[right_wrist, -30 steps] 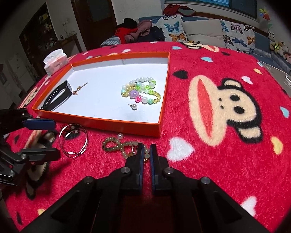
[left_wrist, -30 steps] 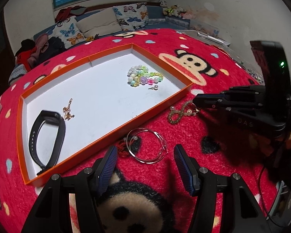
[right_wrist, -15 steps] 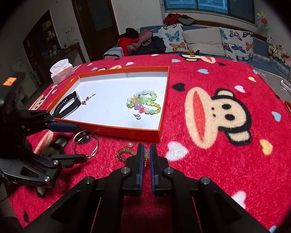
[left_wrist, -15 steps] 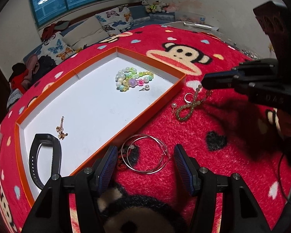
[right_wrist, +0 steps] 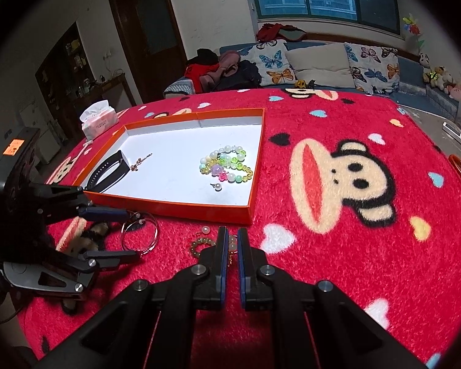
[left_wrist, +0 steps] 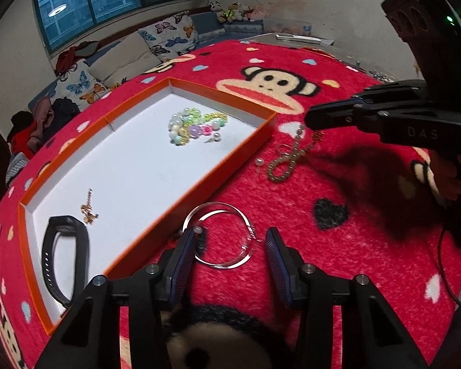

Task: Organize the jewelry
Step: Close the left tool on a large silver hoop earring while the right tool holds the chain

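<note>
Left tool (left_wrist: 230, 243) closing round thin silver wire hoops (left_wrist: 219, 235), lower centre, just outside orange-rimmed white tray (left_wrist: 255, 107); pads not yet pressing. Right tool (left_wrist: 307, 120), pressed together, pinches olive-gold bead bracelet (left_wrist: 284, 163) centre-right. Best practice: catch both hoops w/ pads squarely, lift clear of red plush cover (left_wrist: 368, 246), then over tray rim.
</note>
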The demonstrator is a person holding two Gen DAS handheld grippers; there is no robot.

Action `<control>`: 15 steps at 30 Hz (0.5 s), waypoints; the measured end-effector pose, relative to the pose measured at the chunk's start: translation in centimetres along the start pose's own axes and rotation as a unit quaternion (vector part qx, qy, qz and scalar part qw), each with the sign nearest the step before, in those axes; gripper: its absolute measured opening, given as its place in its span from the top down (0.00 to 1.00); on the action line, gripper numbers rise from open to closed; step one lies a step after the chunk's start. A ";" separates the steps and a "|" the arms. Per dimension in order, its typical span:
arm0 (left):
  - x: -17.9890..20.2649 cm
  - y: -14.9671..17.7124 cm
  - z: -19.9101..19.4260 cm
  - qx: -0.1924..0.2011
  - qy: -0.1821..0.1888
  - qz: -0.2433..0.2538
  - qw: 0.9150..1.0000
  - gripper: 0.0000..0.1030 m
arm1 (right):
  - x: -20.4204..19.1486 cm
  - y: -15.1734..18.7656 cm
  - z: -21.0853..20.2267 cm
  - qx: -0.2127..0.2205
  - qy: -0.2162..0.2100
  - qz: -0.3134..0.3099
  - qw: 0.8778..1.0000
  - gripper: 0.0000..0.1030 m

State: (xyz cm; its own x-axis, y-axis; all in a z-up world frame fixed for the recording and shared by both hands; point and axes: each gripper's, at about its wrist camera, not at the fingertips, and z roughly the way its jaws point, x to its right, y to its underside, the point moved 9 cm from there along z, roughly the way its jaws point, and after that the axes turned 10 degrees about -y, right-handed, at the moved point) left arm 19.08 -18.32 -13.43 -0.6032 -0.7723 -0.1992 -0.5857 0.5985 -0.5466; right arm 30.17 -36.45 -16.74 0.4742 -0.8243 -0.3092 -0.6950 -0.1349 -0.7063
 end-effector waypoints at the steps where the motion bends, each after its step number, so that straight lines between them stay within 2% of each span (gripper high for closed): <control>1: 0.3 0.1 -0.1 -0.001 0.010 -0.003 1.000 0.52 | 0.1 0.0 0.0 0.000 0.000 0.001 1.000 0.93; 6: 1.5 0.5 -0.7 0.001 0.034 -0.012 0.999 0.53 | 0.2 0.0 -0.1 0.002 0.000 0.003 1.000 0.93; 15: 1.1 -0.8 -0.5 0.003 0.039 -0.008 0.999 0.56 | 0.3 0.0 0.0 0.002 -0.002 0.004 1.000 0.93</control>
State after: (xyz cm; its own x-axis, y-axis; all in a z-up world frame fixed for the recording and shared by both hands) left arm 18.59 -19.51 -12.80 -0.6343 -0.7627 -0.1263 -0.5923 0.5845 -0.5545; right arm 30.27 -36.67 -16.83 0.4718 -0.8227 -0.3173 -0.6959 -0.1264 -0.7070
